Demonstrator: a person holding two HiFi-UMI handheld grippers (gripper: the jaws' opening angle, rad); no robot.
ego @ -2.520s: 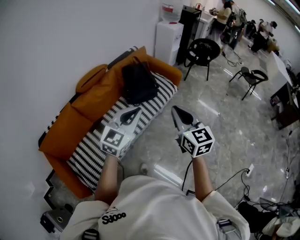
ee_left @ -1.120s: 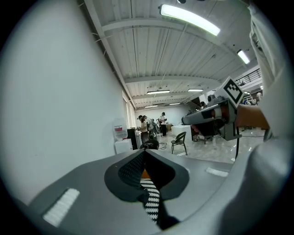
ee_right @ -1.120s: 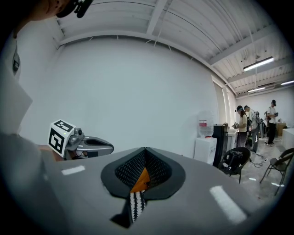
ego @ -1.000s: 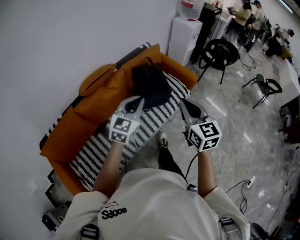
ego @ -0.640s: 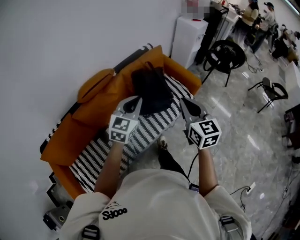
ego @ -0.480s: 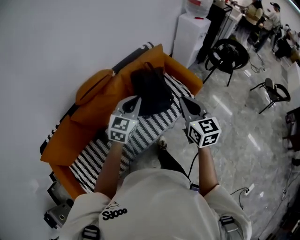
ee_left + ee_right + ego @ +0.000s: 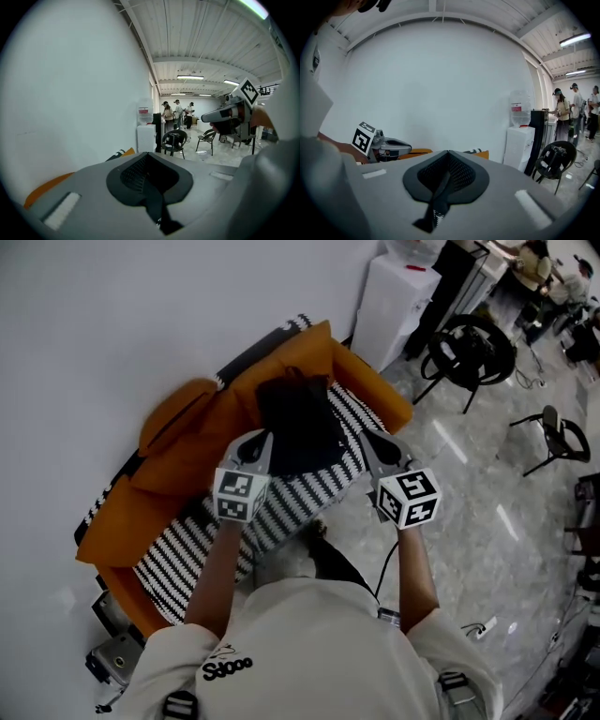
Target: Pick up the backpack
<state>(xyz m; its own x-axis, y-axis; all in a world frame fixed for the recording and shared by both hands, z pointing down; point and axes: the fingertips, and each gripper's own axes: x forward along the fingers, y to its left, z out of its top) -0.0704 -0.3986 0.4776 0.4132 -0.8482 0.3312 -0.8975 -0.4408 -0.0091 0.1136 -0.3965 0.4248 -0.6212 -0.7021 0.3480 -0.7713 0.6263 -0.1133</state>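
Both grippers have closed in on the black backpack [image 7: 298,432], which sits on the striped seat of the orange sofa [image 7: 178,442], back by its backrest and toward the end nearest the white water dispenser [image 7: 398,296]. Left gripper [image 7: 259,437] and right gripper [image 7: 367,437] hang over the sofa's front edge, flanking the backpack, each with jaws pressed together on nothing. Beyond that sofa end stands a black chair [image 7: 469,348].

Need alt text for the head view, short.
A black backpack sits on an orange sofa with a striped seat cushion. The left hand-held gripper and right hand-held gripper are held out toward it, both shut and empty. A black chair stands at upper right.
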